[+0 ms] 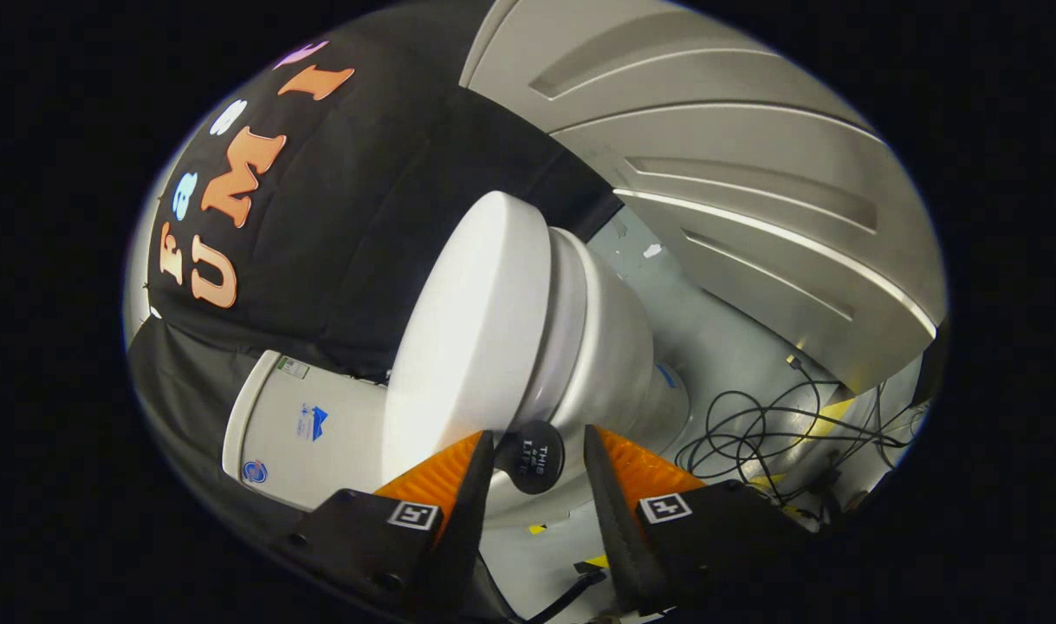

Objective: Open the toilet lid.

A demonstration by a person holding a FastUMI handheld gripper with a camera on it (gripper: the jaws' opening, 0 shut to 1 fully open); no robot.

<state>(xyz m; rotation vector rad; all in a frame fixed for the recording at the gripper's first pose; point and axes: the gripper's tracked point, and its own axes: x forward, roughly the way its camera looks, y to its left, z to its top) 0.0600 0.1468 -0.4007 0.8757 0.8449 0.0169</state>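
A white toilet stands ahead, seen turned sideways in the gripper view. Its closed lid (467,329) lies against the seat (571,321) and bowl (618,364), with the tank (298,429) behind against the black cloth wall. A round black tab (532,457) sticks out from the lid's front edge. My gripper (538,444) is open, and the tab sits between its fingertips. The left finger is close against the tab, while a small gap shows on the right side.
A grey panelled wall (735,173) runs along one side of the toilet. Loose black cables (779,433) lie on the pale floor (709,347) beside the bowl, with bits of yellow tape (826,412) near them.
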